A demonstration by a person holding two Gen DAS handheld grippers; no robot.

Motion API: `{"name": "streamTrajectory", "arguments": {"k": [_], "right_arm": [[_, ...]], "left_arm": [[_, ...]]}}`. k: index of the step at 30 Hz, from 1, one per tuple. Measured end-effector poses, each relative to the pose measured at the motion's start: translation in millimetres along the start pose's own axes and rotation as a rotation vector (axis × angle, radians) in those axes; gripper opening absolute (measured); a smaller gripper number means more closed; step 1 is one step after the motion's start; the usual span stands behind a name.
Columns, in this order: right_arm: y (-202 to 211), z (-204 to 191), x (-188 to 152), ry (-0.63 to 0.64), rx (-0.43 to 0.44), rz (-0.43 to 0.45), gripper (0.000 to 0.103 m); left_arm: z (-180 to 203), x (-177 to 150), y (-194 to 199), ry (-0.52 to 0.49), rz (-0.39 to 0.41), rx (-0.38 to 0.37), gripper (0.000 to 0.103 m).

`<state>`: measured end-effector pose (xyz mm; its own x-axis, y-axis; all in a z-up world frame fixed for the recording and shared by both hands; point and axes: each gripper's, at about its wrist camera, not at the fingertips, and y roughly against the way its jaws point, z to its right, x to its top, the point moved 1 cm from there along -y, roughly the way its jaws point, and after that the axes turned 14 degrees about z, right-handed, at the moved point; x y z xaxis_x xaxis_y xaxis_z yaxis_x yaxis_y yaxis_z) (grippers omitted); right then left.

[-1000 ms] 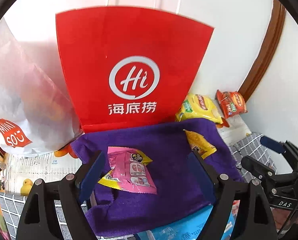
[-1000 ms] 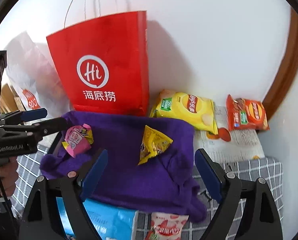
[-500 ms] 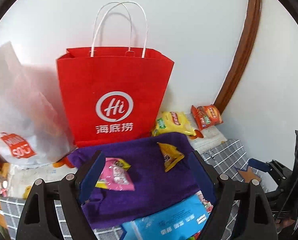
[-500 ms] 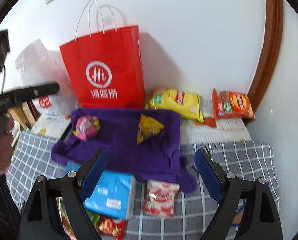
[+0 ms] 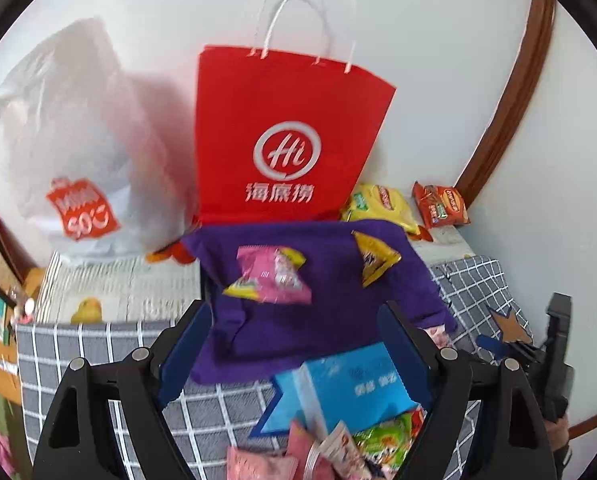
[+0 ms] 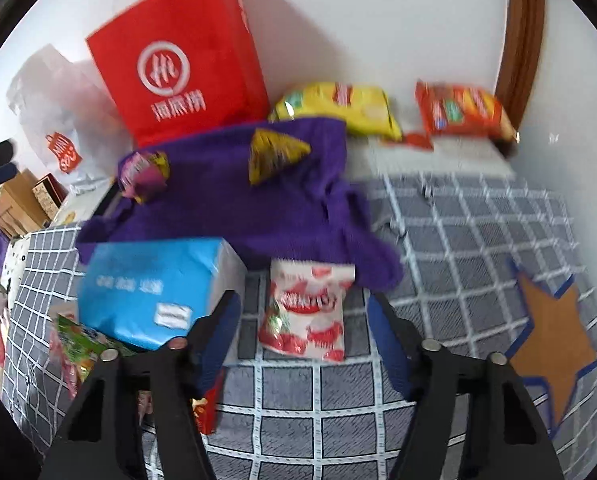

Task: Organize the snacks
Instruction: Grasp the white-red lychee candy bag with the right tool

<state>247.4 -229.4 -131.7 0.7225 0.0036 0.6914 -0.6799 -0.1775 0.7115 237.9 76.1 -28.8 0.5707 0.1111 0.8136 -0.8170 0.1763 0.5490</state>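
Snacks lie scattered over a grey checked cloth (image 6: 438, 216) and a purple towel (image 6: 258, 208) spread on it.

On the towel: a pink packet (image 5: 272, 276) toward the left, a small yellow packet (image 5: 374, 258) toward the right, well apart from each other.

Behind the towel, against the wall: a red paper bag (image 5: 286, 136) standing upright, white handles up. A white plastic bag (image 5: 74, 152) stands left of it. Right of the red bag lie a yellow chip bag (image 6: 338, 110) and an orange chip bag (image 6: 462, 112), near each other but not touching.

In front of the towel: a blue box (image 6: 150, 288) overlapping the towel's near edge, and just right of it a red-and-white packet (image 6: 308, 312) flat on the cloth. More small packets, green and pink, sit under and beside the box; labels too blurred to read.

Right gripper (image 6: 302, 332): jaws closing, pointing down at the cloth. The red-and-white packet lies between the fingers in view, but the pads do not touch it; gap on both sides.

Left gripper (image 5: 294, 344): jaws wide apart, nothing held. The towel's near edge and the blue box show between its fingers, below it.

A brown star (image 6: 550, 344) with blue edging lies on the cloth at far right.
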Motion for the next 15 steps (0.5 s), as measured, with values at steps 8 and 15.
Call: {"name": "streamTrajectory", "arguments": {"k": [8,15], "right_arm": [[-36.3,6.8,-16.6,0.002,-0.02,-0.038,0.063],[-51.9,6.1,-20.3,-0.02,0.036,-0.058,0.064]], "left_arm": [[-23.7,-41.2,8.0,0.016,-0.026,0.052,0.084],[-40.5,-58.4,13.4,0.055,-0.043,0.06,0.084]]}}
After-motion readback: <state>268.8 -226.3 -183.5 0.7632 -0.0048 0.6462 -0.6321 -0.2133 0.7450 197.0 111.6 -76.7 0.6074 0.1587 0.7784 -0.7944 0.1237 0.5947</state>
